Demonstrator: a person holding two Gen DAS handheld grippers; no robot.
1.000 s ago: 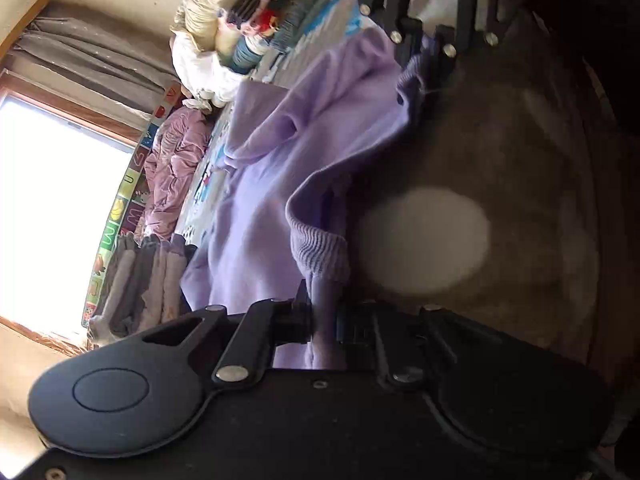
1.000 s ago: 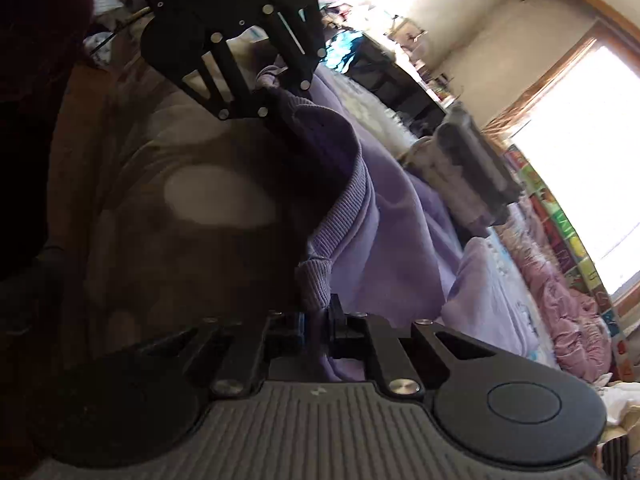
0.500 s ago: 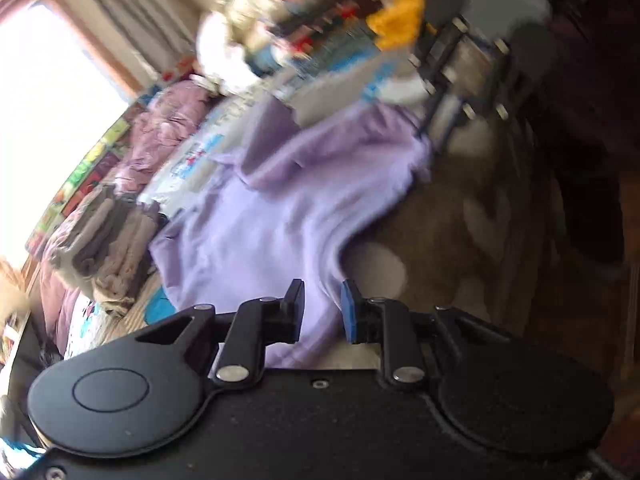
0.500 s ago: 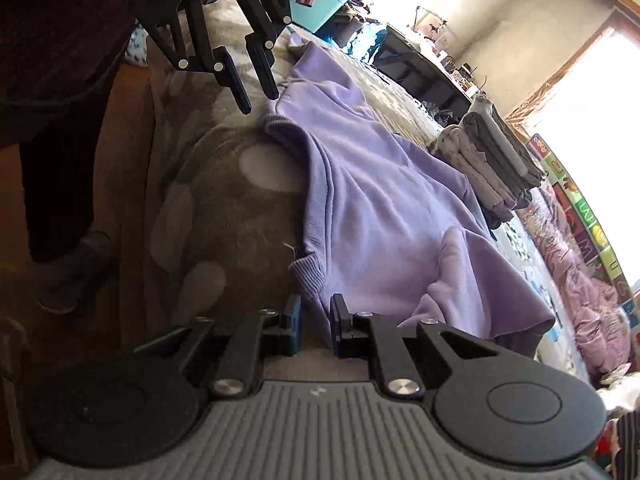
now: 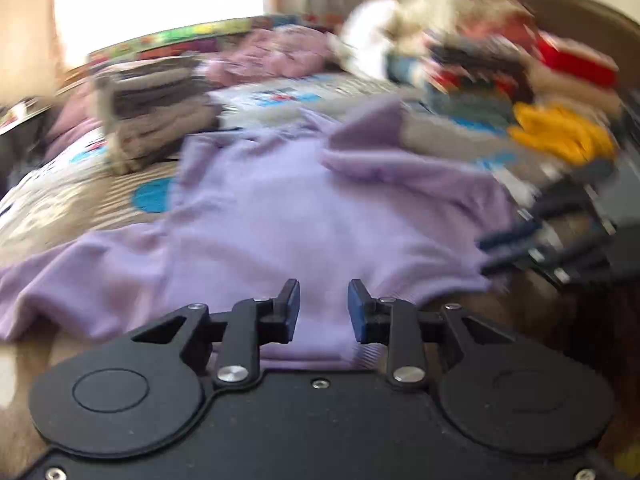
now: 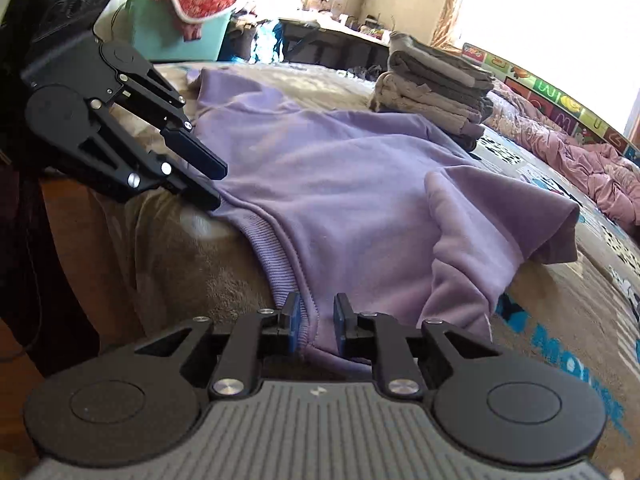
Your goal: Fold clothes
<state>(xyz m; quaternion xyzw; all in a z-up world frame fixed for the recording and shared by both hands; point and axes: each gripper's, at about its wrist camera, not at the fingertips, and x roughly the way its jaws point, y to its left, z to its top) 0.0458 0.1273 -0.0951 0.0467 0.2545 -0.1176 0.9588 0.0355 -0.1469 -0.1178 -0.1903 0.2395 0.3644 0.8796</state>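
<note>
A: Where is the purple sweatshirt (image 6: 344, 184) found at this moment?

B: It is spread flat across the bed (image 6: 192, 264), with its ribbed hem (image 6: 276, 256) laid along the near edge and one sleeve (image 6: 500, 216) doubled over onto the body. A stack of folded grey clothes (image 6: 432, 88) is seen beyond it.

A: And how are the claws set?

B: The left claw (image 5: 323, 304) is parted, its jaws having just been opening; the cloth is seen below the gap, and nothing is pinched. The right claw (image 6: 316, 322) is parted slightly as well, its jaws likewise just opening. The hem is seen between its pads, but no pressing is shown.

A: How is the step judged best done?

B: The laying-out seems finished, so a fold is likely next. The loose sleeve should be squared across the body first, and the fabric smoothed before anything is lifted. Both corners of one edge should be pinched through the full thickness and carried over together, so that no skew is introduced.
</note>
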